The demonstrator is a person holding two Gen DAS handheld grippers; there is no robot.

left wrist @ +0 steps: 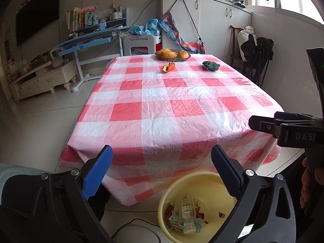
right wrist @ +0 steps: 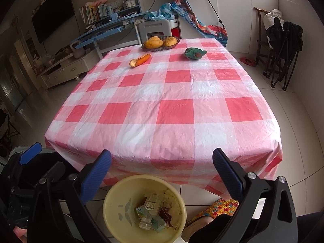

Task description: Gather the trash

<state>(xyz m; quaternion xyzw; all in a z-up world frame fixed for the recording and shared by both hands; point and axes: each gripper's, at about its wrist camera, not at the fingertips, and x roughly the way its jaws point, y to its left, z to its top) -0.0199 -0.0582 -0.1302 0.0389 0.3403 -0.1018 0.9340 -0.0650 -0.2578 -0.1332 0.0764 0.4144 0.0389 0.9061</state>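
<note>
Orange peel [right wrist: 140, 60] lies far across the checked tabletop [right wrist: 162, 109], so I'd reach my right tongs [right wrist: 162, 174] (both pairs apart, empty) low over it, then drop it in the yellow bin [right wrist: 113, 194].

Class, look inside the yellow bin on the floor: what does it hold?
The yellow bin holds a clear plastic bottle, a small carton and brownish peel scraps. Anything beneath that pile is covered.

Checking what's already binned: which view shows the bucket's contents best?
Right wrist: the bucket sits between the open fingers, its bottle and wrappers unobstructed. In the left wrist view a finger covers part of the bucket.
</note>
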